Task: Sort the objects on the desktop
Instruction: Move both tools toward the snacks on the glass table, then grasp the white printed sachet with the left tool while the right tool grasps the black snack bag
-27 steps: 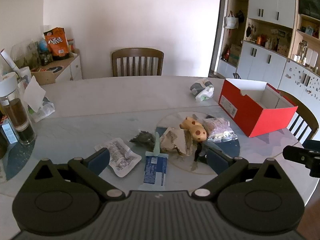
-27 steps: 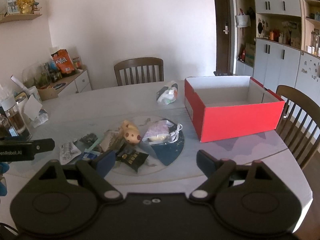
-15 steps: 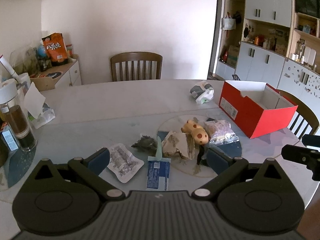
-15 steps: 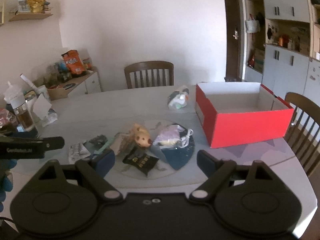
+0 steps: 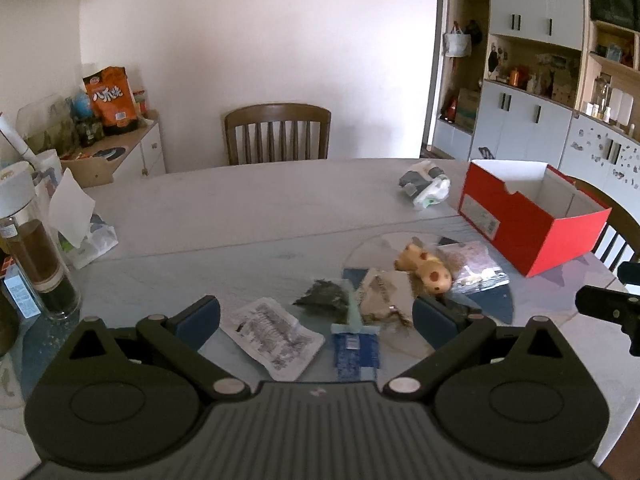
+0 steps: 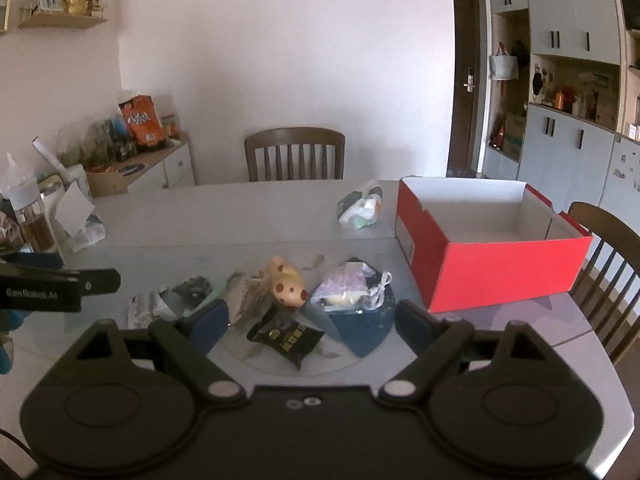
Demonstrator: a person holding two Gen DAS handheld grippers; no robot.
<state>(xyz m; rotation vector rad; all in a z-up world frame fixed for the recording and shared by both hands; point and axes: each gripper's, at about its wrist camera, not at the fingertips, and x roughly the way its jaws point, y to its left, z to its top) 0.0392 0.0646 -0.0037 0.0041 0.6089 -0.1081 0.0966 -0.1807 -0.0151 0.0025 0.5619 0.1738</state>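
Observation:
A heap of small things lies near the table's front: a yellow spotted toy (image 5: pixel 426 270) (image 6: pixel 286 284), a white printed sachet (image 5: pixel 272 334), a blue packet (image 5: pixel 356 350), a black packet (image 6: pixel 286 338), a clear bag with a cable (image 6: pixel 348 290) and a dark green wrapper (image 5: pixel 324 300). An open red box (image 6: pixel 488 256) (image 5: pixel 528 216) stands to the right. My left gripper (image 5: pixel 316 316) hangs open above the sachet and blue packet. My right gripper (image 6: pixel 310 320) is open above the black packet. Nothing is held.
A plastic bag bundle (image 6: pixel 360 206) lies behind the heap. A bottle (image 5: pixel 30 240) and tissue pack (image 5: pixel 86 232) stand at the table's left edge. Wooden chairs sit at the far side (image 5: pixel 278 134) and at the right (image 6: pixel 608 256). A side cabinet holds snacks (image 5: pixel 110 100).
Both grippers have drawn back and up a little, so the heap sits lower and smaller in the views. Both stay open; nothing on the table has moved.

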